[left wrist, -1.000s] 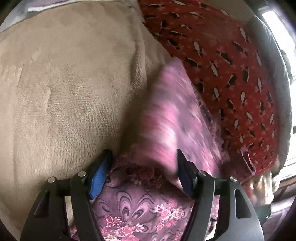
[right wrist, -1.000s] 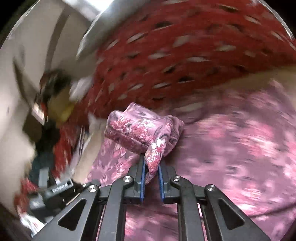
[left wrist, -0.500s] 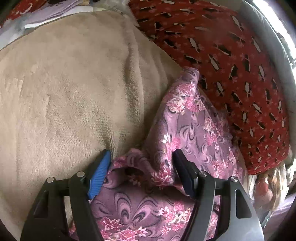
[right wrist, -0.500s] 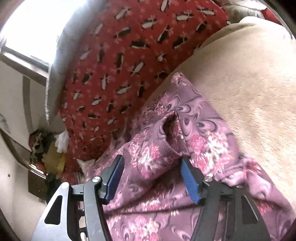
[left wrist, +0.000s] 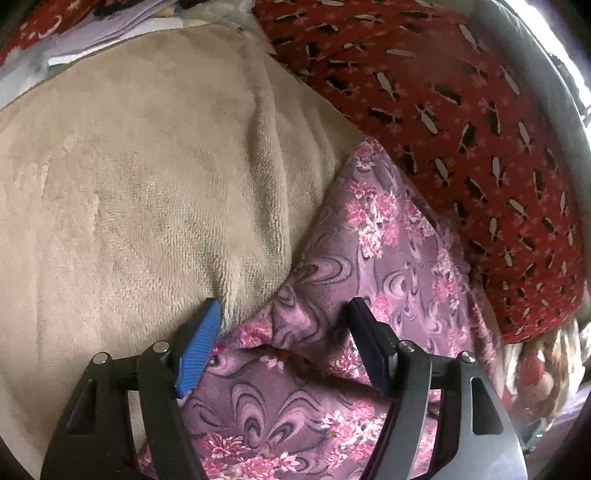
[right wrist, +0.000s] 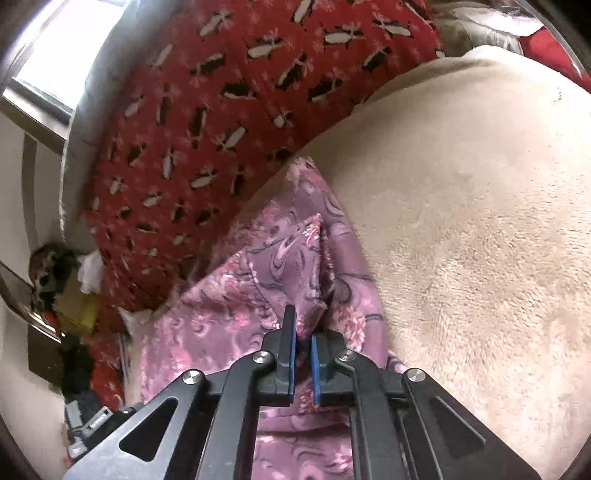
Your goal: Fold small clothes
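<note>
One garment: a small purple cloth with pink flowers (left wrist: 373, 236), lying rumpled on a beige fleece blanket (left wrist: 147, 192), along the edge where the blanket meets a red patterned cover (left wrist: 461, 110).
Garment's shape: in the left wrist view one corner runs up to a point against the red cover, and a folded flap lies across the lower part, with a dark crease between the layers.
Garment's ridge: in the right wrist view a raised fold (right wrist: 314, 266) stands up from the cloth and leads down into the right tongs.
Right gripper (right wrist: 303, 343): jaws drawn nearly together, with the lower end of that raised fold pinched between the blue pads.
Left gripper (left wrist: 284, 339): jaws wide apart and straddling the cloth; the blue pad (left wrist: 197, 350) sits at the cloth's edge beside the blanket, the other finger rests over the flowered fabric, and neither pad presses the cloth.
Blanket: fills the left of the left wrist view and the right of the right wrist view, soft and wrinkled.
Red cover: printed with small black and white shapes, beyond the garment in both views.
Edge clutter: white papers (left wrist: 110, 33) beyond the blanket; a window (right wrist: 62, 62) and a dim heap of odds and ends (right wrist: 62, 280) past the red cover.
</note>
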`<action>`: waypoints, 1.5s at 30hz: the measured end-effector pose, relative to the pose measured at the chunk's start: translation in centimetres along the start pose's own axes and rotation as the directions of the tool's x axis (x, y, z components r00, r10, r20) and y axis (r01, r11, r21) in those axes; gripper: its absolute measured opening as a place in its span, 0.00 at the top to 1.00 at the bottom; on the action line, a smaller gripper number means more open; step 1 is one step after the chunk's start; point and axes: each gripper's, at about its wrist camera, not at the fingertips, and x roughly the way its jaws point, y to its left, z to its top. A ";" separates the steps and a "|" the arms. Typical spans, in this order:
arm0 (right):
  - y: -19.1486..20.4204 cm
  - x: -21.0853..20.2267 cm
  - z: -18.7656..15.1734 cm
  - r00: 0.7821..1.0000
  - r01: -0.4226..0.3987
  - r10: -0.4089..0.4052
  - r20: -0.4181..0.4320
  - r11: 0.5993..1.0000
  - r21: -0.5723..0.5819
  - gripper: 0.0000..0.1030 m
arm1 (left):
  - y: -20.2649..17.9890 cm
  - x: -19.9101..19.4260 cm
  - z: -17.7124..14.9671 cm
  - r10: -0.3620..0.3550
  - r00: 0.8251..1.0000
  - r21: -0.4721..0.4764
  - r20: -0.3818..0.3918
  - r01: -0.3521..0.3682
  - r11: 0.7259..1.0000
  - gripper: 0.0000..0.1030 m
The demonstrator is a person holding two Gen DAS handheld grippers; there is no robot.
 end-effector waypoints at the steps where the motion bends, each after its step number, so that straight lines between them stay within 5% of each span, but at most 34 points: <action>1: 0.5 -0.6 0.1 1.000 -0.014 0.014 0.016 1.000 -0.013 0.94 | -0.1 0.1 0.0 0.008 1.000 0.007 0.004 -0.008 1.000 0.32; 4: 1.4 -1.7 0.3 0.998 -0.030 0.034 0.053 0.997 -0.065 0.94 | -0.4 0.2 -0.2 0.031 0.999 0.028 0.014 -0.031 0.999 0.32; 6: 0.9 0.4 0.2 0.993 0.095 -0.102 -0.057 0.990 -0.101 0.89 | -0.7 0.4 -0.3 0.048 0.999 0.040 0.017 -0.049 0.998 0.32; 8: 0.5 1.1 0.2 0.987 0.107 -0.116 -0.114 0.990 -0.089 0.89 | -1.0 0.3 -0.3 0.060 0.998 0.057 0.014 -0.061 0.996 0.32; 13: 2.9 -3.5 0.2 0.998 0.057 -0.055 0.016 0.987 -0.153 0.86 | -1.0 -0.6 -1.0 0.042 0.999 0.068 -0.019 -0.040 0.997 0.32; 16: 3.3 -3.3 -1.3 0.997 0.069 -0.072 -0.007 0.973 -0.219 0.62 | -1.9 -0.8 -2.4 0.083 0.996 0.141 -0.035 -0.078 0.987 0.32; 19: 1.3 0.4 -3.6 0.961 0.135 -0.186 -0.205 0.962 -0.237 0.63 | -3.1 -0.6 -4.0 0.178 0.984 0.251 -0.024 -0.166 0.954 0.33; 21: 1.5 -0.7 -4.1 0.975 0.125 -0.166 -0.149 0.959 -0.255 0.64 | -3.5 -1.3 -5.1 0.193 0.980 0.320 -0.046 -0.168 0.932 0.32; 24: 1.9 -2.0 -4.9 0.962 0.116 -0.177 -0.206 0.954 -0.278 0.64 | -2.8 -2.5 -6.6 0.191 0.978 0.368 -0.086 -0.148 0.918 0.32; 30: 1.7 -6.4 -10.1 0.908 0.088 -0.255 -0.333 0.892 -0.444 0.57 | -0.4 -5.2 -11.2 0.240 0.958 0.448 -0.157 -0.148 0.882 0.32; 34: 0.0 -10.5 -13.9 0.908 0.065 -0.241 -0.342 0.888 -0.455 0.39 | 0.7 -6.6 -14.8 0.282 0.945 0.505 -0.167 -0.164 0.847 0.32; 41: 0.9 -11.8 -19.1 0.920 0.109 -0.291 -0.261 0.832 -0.543 0.01 | 5.0 -9.1 -16.7 0.232 0.928 0.415 -0.291 -0.097 0.905 0.32; 43: 1.4 -11.6 -19.8 0.911 0.129 -0.327 -0.249 0.803 -0.582 0.00 | 6.8 -10.2 -16.3 0.199 0.928 0.363 -0.316 -0.076 0.929 0.33; 45: 1.5 -12.1 -19.3 0.912 0.132 -0.322 -0.254 0.817 -0.562 0.01 | 9.0 -11.3 -15.8 0.204 0.928 0.327 -0.310 -0.097 0.940 0.33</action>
